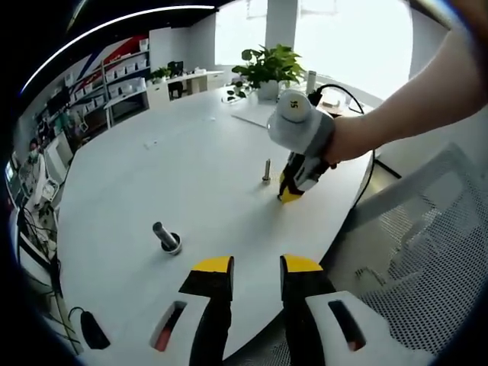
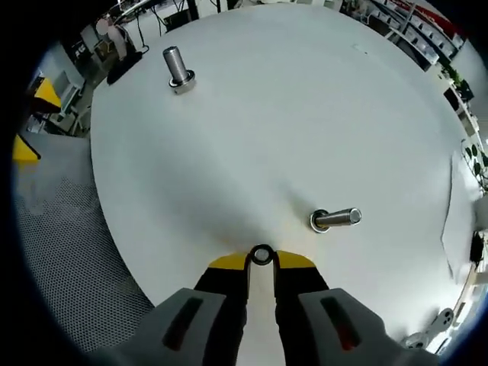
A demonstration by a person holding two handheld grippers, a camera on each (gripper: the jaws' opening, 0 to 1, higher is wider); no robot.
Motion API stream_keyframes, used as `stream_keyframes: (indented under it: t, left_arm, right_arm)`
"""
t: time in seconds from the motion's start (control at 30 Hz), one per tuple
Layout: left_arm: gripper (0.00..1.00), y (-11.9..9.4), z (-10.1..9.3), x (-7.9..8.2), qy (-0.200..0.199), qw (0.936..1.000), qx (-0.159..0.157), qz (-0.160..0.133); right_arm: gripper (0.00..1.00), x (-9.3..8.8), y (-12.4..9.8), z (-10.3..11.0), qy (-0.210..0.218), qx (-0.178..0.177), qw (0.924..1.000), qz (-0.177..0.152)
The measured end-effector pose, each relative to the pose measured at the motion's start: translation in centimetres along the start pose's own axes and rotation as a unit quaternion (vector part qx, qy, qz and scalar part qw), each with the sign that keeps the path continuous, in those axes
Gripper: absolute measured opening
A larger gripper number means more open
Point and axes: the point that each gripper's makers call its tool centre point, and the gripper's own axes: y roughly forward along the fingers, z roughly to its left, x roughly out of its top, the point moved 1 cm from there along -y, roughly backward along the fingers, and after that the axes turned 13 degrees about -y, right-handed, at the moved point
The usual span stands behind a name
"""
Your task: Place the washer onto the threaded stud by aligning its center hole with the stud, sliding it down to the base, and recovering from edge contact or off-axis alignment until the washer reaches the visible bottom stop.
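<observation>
In the right gripper view, the right gripper (image 2: 261, 263) rises from six o'clock with its yellow-tipped jaws drawn narrow, and the washer (image 2: 261, 255) sits pinched between the tips, its centre hole facing the camera. The ring is low over the white table (image 2: 290, 114); whether it touches the surface I cannot tell. At about two o'clock from the washer, near but apart from it, the threaded stud (image 2: 335, 218) stands on its round base, leaning toward three o'clock in this fisheye view. A thicker metal post (image 2: 178, 69) on a ringed base stands far off at eleven o'clock, near the table's edge.

In the left gripper view, the left gripper (image 1: 255, 268) comes up from six o'clock with its jaws parted by a moderate gap and nothing between them, over the near table edge. The right gripper (image 1: 290, 195) shows at about one o'clock, held by a hand (image 1: 347, 139), tips down at the tabletop; the washer is too small to make out there. The stud (image 1: 266, 169) stands upright just beside those tips, at their ten o'clock. The post (image 1: 165, 236) stands at nine o'clock of the left jaws. A potted plant (image 1: 268, 70) sits at twelve o'clock at the far edge
</observation>
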Motion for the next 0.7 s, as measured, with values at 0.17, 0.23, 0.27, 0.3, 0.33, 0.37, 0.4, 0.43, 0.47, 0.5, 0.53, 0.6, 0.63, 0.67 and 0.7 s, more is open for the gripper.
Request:
stream_keyframes:
  t: [0.17, 0.23, 0.27, 0.3, 0.33, 0.37, 0.4, 0.43, 0.47, 0.5, 0.53, 0.6, 0.63, 0.67, 0.7]
  left_arm:
    - [0.22, 0.0, 0.0, 0.1, 0.0, 1.0, 0.001, -0.002]
    - [0.22, -0.1, 0.0, 0.1, 0.001, 1.0, 0.001, -0.002]
    - [0.22, -0.1, 0.0, 0.1, 0.001, 1.0, 0.001, -0.003]
    - [0.22, -0.1, 0.0, 0.2, 0.001, 1.0, 0.001, -0.004]
    - [0.22, -0.1, 0.0, 0.2, 0.001, 1.0, 0.0, -0.004]
    - [0.22, -0.1, -0.1, 0.2, 0.002, 1.0, -0.001, -0.005]
    - [0.22, -0.1, -0.1, 0.2, 0.002, 1.0, -0.001, -0.005]
    - [0.22, -0.1, -0.1, 0.2, 0.003, 1.0, -0.001, -0.004]
    - [0.22, -0.1, -0.1, 0.2, 0.003, 1.0, -0.001, -0.004]
    - [0.22, -0.1, -0.1, 0.2, 0.003, 1.0, -0.001, -0.004]
    - [0.22, -0.1, 0.0, 0.2, 0.002, 1.0, 0.0, -0.005]
    - [0.22, -0.1, 0.0, 0.3, -0.001, 1.0, 0.001, -0.007]
    - [0.22, -0.1, 0.1, 0.3, -0.001, 1.0, 0.001, -0.007]
    - [0.22, -0.1, 0.1, 0.3, 0.0, 1.0, 0.001, -0.007]
    - [0.22, -0.1, 0.0, 0.3, 0.0, 1.0, 0.0, -0.007]
  right_arm:
    - [0.14, 0.1, -0.9, -0.9, 0.007, -0.005, 1.0, 0.0]
    - [0.14, 0.1, -1.3, -1.4, 0.009, -0.009, 0.9999, 0.0]
    - [0.14, 0.2, -1.5, -1.6, 0.01, -0.011, 0.9999, -0.003]
    - [0.14, 0.3, -1.8, -1.9, 0.009, -0.016, 0.9998, -0.007]
    - [0.14, 0.4, -2.1, -2.2, 0.011, -0.018, 0.9997, -0.009]
    - [0.14, 0.4, -2.2, -2.3, 0.012, -0.02, 0.9997, -0.01]
    - [0.14, 0.4, -2.4, -2.6, 0.011, -0.021, 0.9997, -0.011]
    - [0.14, 0.5, -2.6, -2.7, 0.009, -0.023, 0.9996, -0.012]
    - [0.14, 0.6, -2.8, -2.8, 0.007, -0.024, 0.9996, -0.012]
    - [0.14, 0.6, -3.0, -3.1, 0.006, -0.026, 0.9996, -0.012]
    - [0.14, 0.7, -3.1, -3.4, 0.006, -0.027, 0.9995, -0.012]
    - [0.14, 1.0, -3.6, -4.0, 0.011, -0.03, 0.9994, -0.016]
    - [0.14, 1.1, -3.7, -4.1, 0.013, -0.031, 0.9993, -0.018]
    - [0.14, 1.2, -3.9, -4.3, 0.013, -0.032, 0.9993, -0.018]
    - [0.14, 1.3, -4.2, -4.5, 0.006, -0.038, 0.9991, -0.018]
